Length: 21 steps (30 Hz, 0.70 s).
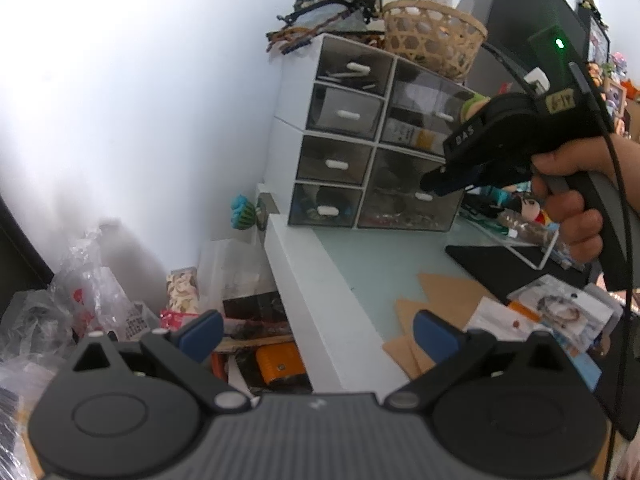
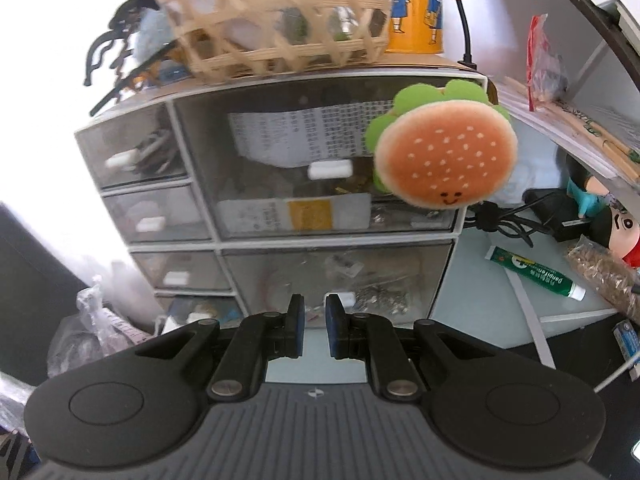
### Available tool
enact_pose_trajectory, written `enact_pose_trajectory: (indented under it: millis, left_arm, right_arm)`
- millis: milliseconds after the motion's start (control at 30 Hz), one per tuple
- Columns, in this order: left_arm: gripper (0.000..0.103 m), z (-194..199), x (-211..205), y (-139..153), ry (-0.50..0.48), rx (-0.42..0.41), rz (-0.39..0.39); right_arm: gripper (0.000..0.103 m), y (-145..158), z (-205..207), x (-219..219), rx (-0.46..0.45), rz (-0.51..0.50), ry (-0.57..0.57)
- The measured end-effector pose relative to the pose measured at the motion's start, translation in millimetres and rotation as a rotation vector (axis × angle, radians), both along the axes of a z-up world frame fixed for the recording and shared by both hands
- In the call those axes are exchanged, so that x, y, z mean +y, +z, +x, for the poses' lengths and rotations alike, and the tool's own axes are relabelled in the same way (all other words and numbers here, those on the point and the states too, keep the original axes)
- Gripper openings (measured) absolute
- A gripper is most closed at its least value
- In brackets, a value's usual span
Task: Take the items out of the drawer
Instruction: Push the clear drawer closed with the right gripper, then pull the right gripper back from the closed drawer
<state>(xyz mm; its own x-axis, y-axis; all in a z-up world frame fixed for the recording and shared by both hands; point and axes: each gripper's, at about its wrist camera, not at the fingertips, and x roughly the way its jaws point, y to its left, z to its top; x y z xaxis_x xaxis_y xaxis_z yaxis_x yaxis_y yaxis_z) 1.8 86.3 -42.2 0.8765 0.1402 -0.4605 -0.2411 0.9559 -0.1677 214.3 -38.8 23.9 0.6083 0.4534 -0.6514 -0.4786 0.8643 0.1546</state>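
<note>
A white drawer unit (image 1: pixel 340 140) with smoky see-through drawers stands on the desk, all its drawers closed. In the right wrist view the unit (image 2: pixel 320 240) fills the middle. My right gripper (image 2: pixel 314 312) points at the lower right drawer, its blue pads a narrow gap apart with nothing between them. That drawer's white handle (image 2: pixel 345 298) sits just past the right pad. The left wrist view shows the right gripper (image 1: pixel 434 182), held by a hand (image 1: pixel 568 200), right in front of that drawer. My left gripper (image 1: pixel 316 330) hangs wide open over the desk edge, empty.
A woven basket (image 1: pixel 434 36) and hair clips sit on top of the unit. A burger plush (image 2: pixel 444 160) hangs at its right front. A green tube (image 2: pixel 536 276), cables and toys lie to the right. Cards and packets (image 1: pixel 552 312) lie on the desk; bags (image 1: pixel 92 300) fill the floor left.
</note>
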Motion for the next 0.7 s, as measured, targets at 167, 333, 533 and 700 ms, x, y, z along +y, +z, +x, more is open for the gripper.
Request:
enact_pose_trajectory:
  millis: [167,333,533,700]
  left_arm:
    - [0.103,-4,-3,5,-0.007,-0.013,0.006]
    - [0.103,-6,-6,8,-0.014,-0.022,0.010]
    - [0.103,-9,-11,12,-0.028,-0.034,0.015]
    - [0.103,-11,-15,14,-0.042,-0.040,0.021]
  right_arm:
    - [0.014,2,-12,-5,0.007,0.002,0.008]
    - [0.017,3,-22,-14,0.012,0.003,0.005]
    - [0.029,7,-37,-25,0.000,0.017,-0.003]
    - [0.030,11,-51,-34,-0.017,0.018,-0.009]
